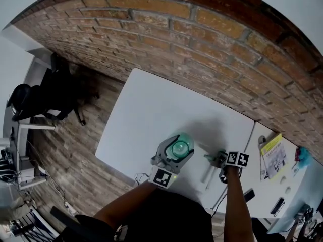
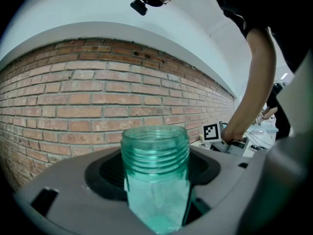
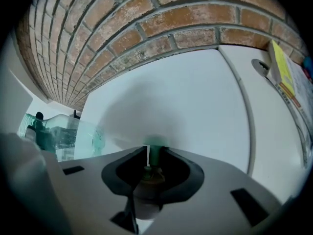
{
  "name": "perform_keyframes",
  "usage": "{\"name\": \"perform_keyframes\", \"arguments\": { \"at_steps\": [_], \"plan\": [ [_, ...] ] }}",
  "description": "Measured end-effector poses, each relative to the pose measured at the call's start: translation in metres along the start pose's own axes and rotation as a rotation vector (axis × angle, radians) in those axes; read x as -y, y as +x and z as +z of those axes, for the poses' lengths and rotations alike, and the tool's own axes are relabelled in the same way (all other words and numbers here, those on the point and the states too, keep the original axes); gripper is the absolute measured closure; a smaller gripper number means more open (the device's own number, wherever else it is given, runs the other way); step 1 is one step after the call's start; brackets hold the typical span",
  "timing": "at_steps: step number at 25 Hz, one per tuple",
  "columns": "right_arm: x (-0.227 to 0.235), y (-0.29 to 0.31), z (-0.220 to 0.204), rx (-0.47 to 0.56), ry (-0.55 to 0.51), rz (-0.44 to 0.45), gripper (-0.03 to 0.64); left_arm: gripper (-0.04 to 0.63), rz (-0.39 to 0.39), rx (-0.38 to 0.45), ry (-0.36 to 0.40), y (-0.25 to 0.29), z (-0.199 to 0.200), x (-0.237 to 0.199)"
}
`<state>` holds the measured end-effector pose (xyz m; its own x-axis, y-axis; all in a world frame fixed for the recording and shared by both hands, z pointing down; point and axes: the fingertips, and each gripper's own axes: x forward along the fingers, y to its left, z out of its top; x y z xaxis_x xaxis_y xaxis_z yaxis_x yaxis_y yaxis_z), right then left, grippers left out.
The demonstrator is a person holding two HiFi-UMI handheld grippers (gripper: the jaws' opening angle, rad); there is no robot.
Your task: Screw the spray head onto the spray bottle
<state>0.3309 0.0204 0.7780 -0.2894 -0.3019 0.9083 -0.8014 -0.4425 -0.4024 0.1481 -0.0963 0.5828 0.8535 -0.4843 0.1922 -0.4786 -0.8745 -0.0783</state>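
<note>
A translucent green spray bottle (image 1: 180,146) stands upright in my left gripper (image 1: 174,155), which is shut on its body. In the left gripper view its open threaded neck (image 2: 155,148) rises between the jaws with no cap on it. To its right, my right gripper (image 1: 216,161) points steeply down at the white table (image 1: 151,110). Its jaws are shut on the spray head (image 3: 155,155), whose green part pokes out past the tips. A thin white dip tube (image 1: 207,176) runs from the head along the table. The bottle (image 3: 63,136) shows at the left of the right gripper view.
A brick wall (image 1: 202,39) runs behind the table. A second white table (image 1: 282,185) joins on the right, carrying a yellow booklet (image 1: 273,153) and small dark items (image 1: 249,194). A black chair (image 1: 40,100) stands on the wooden floor at the left.
</note>
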Motion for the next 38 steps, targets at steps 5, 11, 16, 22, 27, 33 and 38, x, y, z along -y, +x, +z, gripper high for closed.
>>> {"name": "perform_keyframes", "arguments": {
  "at_steps": [5, 11, 16, 22, 27, 33, 38],
  "plan": [
    [0.001, -0.004, -0.002, 0.031, 0.0, -0.008, 0.529, 0.272, -0.001, 0.006, -0.003, 0.0, 0.001, 0.0],
    [0.005, -0.019, -0.005, 0.087, -0.021, -0.03, 0.529, 0.272, -0.007, -0.001, -0.01, 0.0, -0.001, 0.001],
    [0.001, -0.039, -0.001, 0.169, -0.019, -0.007, 0.537, 0.272, -0.026, 0.007, -0.015, -0.001, -0.002, 0.002],
    [-0.008, -0.072, -0.002, 0.273, -0.003, 0.031, 0.548, 0.272, -0.052, -0.011, -0.03, -0.002, -0.005, 0.005],
    [-0.012, -0.093, -0.008, 0.375, -0.021, 0.054, 0.549, 0.273, -0.058, -0.027, -0.056, -0.007, -0.008, 0.007],
    [-0.015, -0.111, -0.012, 0.505, -0.033, 0.076, 0.549, 0.273, -0.122, -0.05, 0.025, -0.01, -0.017, 0.018],
    [-0.019, -0.123, -0.015, 0.556, -0.044, 0.09, 0.549, 0.273, -0.13, -0.06, 0.011, -0.011, -0.017, 0.019]
  ]
}}
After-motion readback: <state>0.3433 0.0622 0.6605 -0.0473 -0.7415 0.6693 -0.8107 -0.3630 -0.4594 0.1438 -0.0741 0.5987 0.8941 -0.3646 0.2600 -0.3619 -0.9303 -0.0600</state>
